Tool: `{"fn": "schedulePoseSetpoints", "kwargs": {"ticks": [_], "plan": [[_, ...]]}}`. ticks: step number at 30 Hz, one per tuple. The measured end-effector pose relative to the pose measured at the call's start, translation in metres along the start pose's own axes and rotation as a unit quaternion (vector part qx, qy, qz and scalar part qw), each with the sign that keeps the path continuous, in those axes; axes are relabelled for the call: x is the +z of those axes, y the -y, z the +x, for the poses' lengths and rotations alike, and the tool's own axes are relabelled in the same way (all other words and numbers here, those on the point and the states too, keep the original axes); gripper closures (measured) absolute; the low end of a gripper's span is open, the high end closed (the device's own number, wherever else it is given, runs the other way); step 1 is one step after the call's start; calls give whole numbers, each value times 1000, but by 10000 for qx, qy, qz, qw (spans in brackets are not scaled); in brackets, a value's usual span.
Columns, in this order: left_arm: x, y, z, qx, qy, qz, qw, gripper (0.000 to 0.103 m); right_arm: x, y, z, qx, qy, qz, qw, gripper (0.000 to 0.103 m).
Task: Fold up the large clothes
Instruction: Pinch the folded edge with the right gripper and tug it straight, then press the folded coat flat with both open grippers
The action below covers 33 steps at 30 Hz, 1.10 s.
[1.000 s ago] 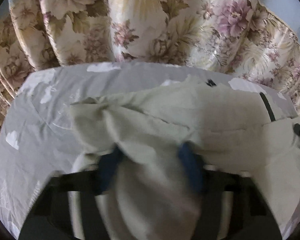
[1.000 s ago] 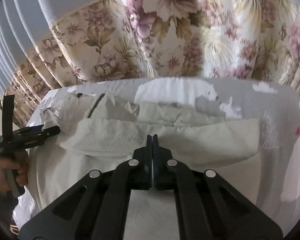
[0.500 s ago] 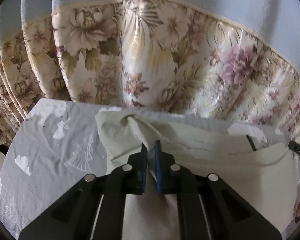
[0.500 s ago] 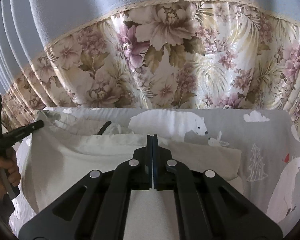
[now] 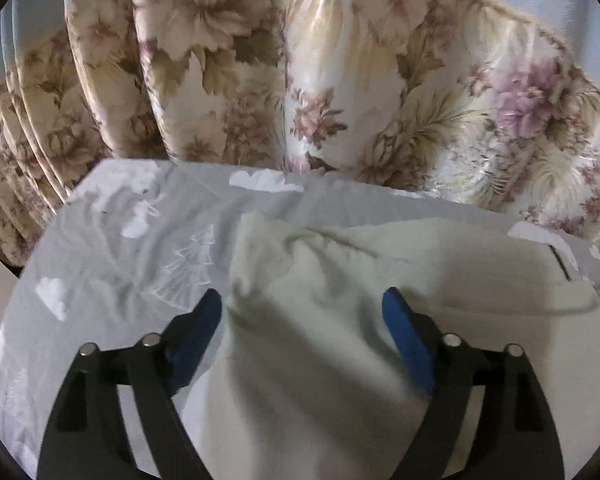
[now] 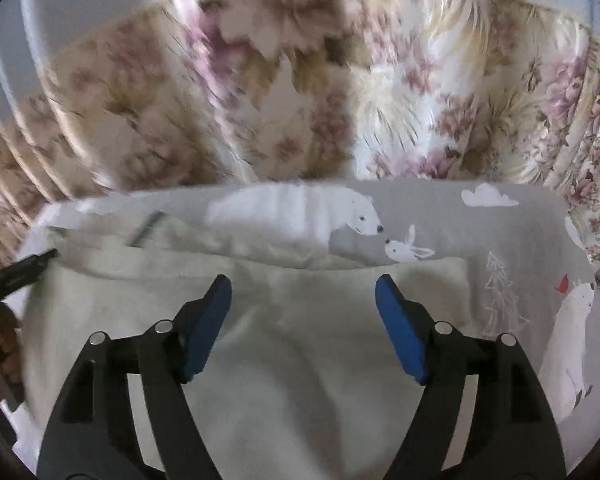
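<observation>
- While the gray animal-print sheet (image 6: pixel 500 240) covers the surface, the pale garment (image 6: pixel 300 360) lies on it, doubled over with a layered far edge; more folds probably remain.
- Left claw (image 5: pixel 302 308): spread wide above rumpled cloth, gripping nothing.
- Right claw (image 6: pixel 303 294): likewise wide, empty.

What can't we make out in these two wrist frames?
- Near edge of the pale cream fabric garment: left wrist view, cut off by the frame bottom and hidden behind the left claw.
- Floral pleated curtain: right wrist view, smeared by motion blur.
- Dark strip on the garment's far left: right wrist view, blurred, unidentifiable.
- Garment type: both views, bunched folds; right claw covers part.
</observation>
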<state>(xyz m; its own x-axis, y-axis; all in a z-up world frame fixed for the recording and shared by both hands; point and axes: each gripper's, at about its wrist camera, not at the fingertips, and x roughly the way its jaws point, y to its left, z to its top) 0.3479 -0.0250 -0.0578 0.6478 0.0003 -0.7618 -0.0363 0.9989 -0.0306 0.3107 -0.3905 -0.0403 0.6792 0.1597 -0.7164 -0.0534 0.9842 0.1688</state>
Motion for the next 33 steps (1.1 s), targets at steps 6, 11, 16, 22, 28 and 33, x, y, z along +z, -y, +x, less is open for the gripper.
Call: {"fn": "schedulePoseSetpoints", "kwargs": {"ticks": [6, 11, 16, 22, 28, 33], "plan": [[-41, 35, -71, -338, 600, 680, 9953, 8, -39, -45, -45, 2, 282, -475, 9985, 7], [-82, 74, -57, 309, 643, 1573, 9850, 7, -72, -64, -21, 119, 14, -628, 9980, 4], [-95, 42, -39, 318, 639, 1138, 9909, 1, -98, -73, -4, -491, 171, -1343, 9896, 3], [-101, 44, -33, 394, 584, 1303, 9890, 1, -99, -74, 6, -706, -50, -1444, 9870, 3], [-97, 30, -46, 20, 462, 984, 9941, 2, -98, -57, -34, -386, 162, -913, 9949, 3], [-97, 35, -76, -281, 599, 914, 9936, 2, -103, -16, -56, -734, 31, -416, 9964, 3]]}}
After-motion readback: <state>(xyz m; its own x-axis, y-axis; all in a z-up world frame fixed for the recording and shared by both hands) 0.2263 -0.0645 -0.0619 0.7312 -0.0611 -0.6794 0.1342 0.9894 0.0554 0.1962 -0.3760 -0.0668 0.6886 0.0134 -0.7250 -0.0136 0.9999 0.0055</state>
